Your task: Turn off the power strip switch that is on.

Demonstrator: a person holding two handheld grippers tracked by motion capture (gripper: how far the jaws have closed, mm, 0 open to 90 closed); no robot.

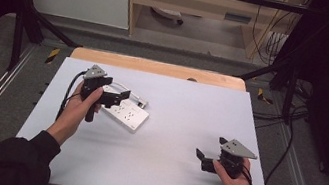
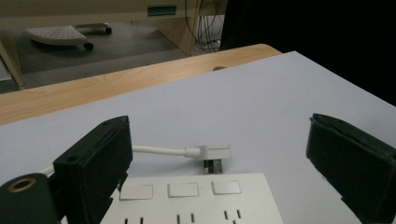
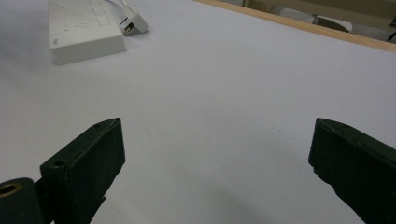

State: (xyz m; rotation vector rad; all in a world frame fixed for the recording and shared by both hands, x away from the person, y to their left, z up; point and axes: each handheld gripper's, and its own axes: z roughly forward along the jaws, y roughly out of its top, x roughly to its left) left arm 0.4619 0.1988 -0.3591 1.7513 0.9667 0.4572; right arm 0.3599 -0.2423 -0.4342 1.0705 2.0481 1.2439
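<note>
A white power strip (image 1: 127, 112) lies on the white table sheet at centre left, with its white plug (image 1: 141, 102) and cable lying just behind it. My left gripper (image 1: 118, 97) hovers over the strip's left end, jaws wide open and nothing between them. In the left gripper view the power strip (image 2: 196, 198) sits low between the jaws of the left gripper (image 2: 224, 172), the plug (image 2: 215, 154) beyond it. My right gripper (image 1: 202, 161) rests open near the front right of the sheet. The right gripper view has the right gripper (image 3: 215, 172) over bare sheet, with the power strip (image 3: 84, 32) far off.
The white sheet (image 1: 182, 126) covers a wooden table (image 1: 156, 67) whose bare edge runs along the back. Black frame legs and loose cables (image 1: 285, 143) flank the table. A wooden desk (image 1: 193, 1) and a chair base stand beyond.
</note>
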